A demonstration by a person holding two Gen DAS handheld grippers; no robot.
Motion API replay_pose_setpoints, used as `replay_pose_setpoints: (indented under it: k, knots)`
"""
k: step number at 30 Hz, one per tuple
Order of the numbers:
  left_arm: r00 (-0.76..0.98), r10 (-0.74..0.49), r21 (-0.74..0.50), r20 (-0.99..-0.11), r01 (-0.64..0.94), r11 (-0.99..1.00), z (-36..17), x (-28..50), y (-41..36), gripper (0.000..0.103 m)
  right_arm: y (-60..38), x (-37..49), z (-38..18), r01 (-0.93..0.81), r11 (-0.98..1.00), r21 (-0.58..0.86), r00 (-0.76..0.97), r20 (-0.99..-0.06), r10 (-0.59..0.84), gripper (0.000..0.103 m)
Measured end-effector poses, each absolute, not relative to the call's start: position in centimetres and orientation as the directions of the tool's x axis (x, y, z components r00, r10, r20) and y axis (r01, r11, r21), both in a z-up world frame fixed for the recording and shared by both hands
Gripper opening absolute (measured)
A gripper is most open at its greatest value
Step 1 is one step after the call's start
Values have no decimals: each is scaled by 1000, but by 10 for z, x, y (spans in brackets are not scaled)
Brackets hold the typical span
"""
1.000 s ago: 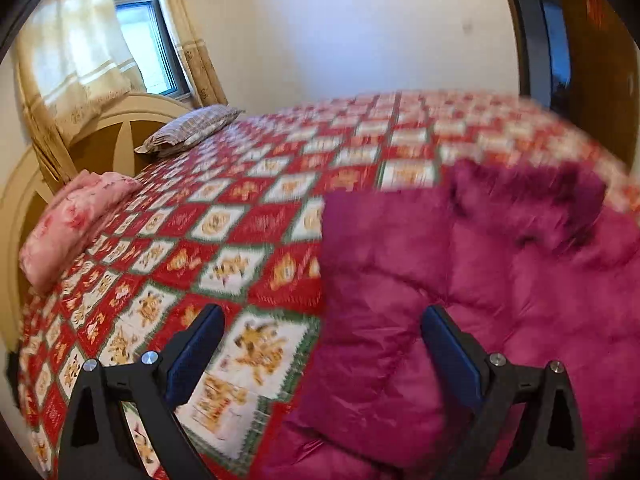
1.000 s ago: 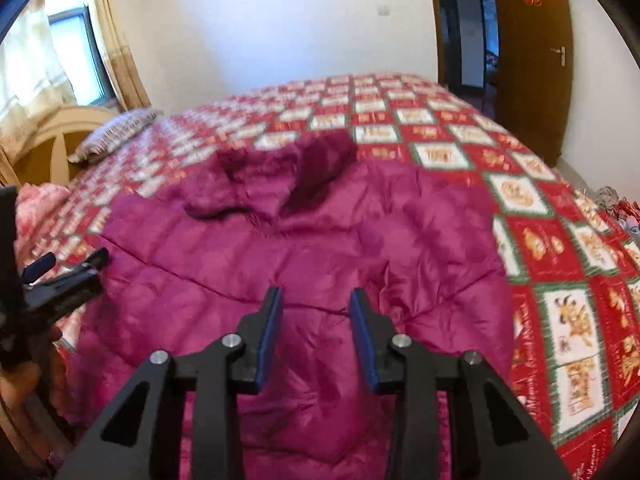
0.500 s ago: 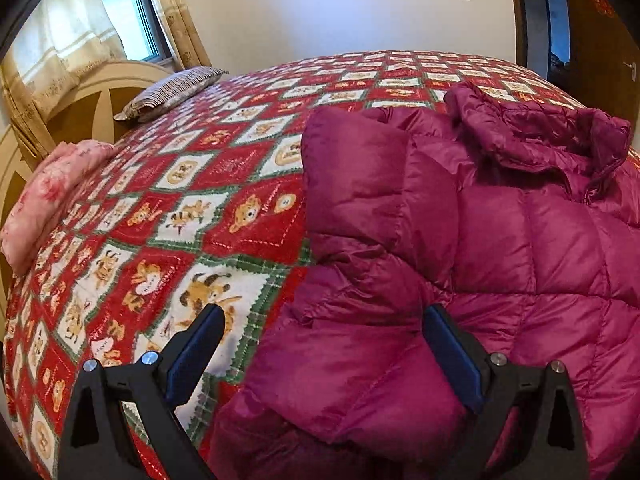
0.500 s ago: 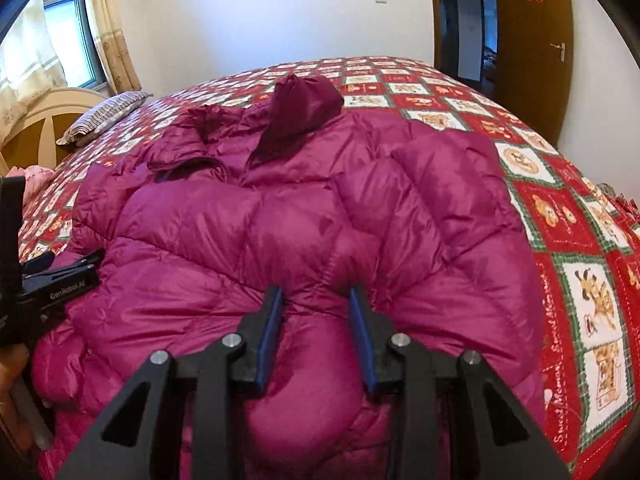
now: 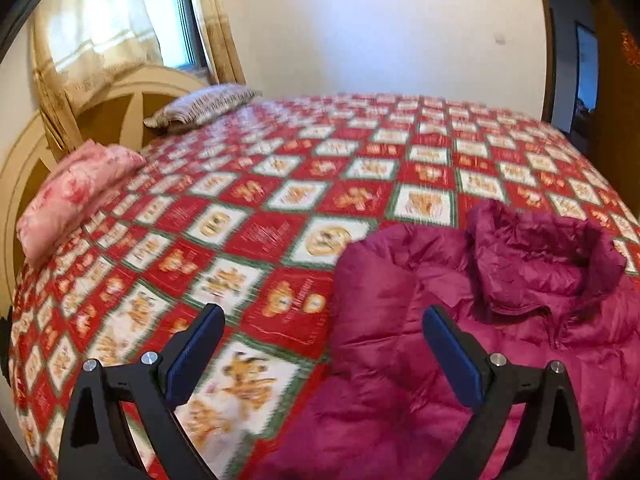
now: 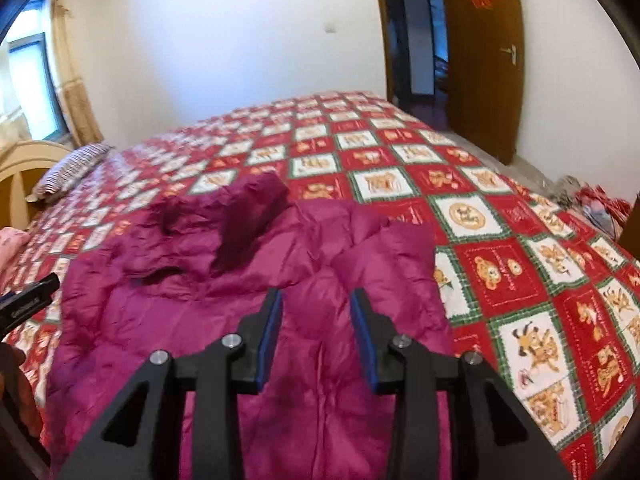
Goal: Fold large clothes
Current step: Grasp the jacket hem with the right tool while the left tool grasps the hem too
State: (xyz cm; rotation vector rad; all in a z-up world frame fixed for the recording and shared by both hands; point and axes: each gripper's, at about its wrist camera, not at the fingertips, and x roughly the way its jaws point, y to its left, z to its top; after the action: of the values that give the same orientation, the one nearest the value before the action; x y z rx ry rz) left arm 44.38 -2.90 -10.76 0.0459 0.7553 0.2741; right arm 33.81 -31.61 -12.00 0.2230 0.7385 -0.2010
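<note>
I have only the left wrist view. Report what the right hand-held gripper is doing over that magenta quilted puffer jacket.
Observer: The right hand-held gripper is over the magenta quilted puffer jacket, its jaws narrowly apart with no fabric between them.
Operator: Describe the jacket's right side.
Observer: It ends well short of the bed's edge, and bare red patchwork bedspread lies beyond it.
Operator: Check the floor there.
Observer: Red and grey clutter lies beside the bed, too blurred to name.
</note>
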Motion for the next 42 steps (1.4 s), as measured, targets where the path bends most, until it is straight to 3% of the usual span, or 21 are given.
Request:
replay_pose_setpoints:
  k: [6,21,25,27,30,32,37,42]
  knots:
    - [615,301,209,-729,-218,953,-170,462,-38,99,-324,347,-165,285,948,142,669,-738,-91,38]
    - [596,281,185,-752,-217,958,-185,464,-34,102,-322,346,-179,280,950,138,676,-731,-93,39]
    - [584,182,66,-791,-214,975,-189,464,-18,102,-320,347,-179,279,952,125,674,-732,-102,39]
    - [560,97,-23,-823,-203,979,-189,465,-5,102,-322,348,-179,268,953,141,674,-734,-81,44]
    - [542,-12,-85,-840,-110,990,-171,462,-3,102,-325,349,-170,200,963,180,658,-753,4,67]
    - [594,-61,-132,-802,-77,988,-144,457,1,102,-328,347,-154,166,966,199,661,-750,41,85]
    - [718,-127,-186,-685,-4,983,-78,476,-9,102,-333,374,-97,134,973,188,726,-687,32,88]
    - [699,-111,-106,-706,51,993,-81,528,-44,102,-330,441,-77,118,979,164,716,-698,30,90]
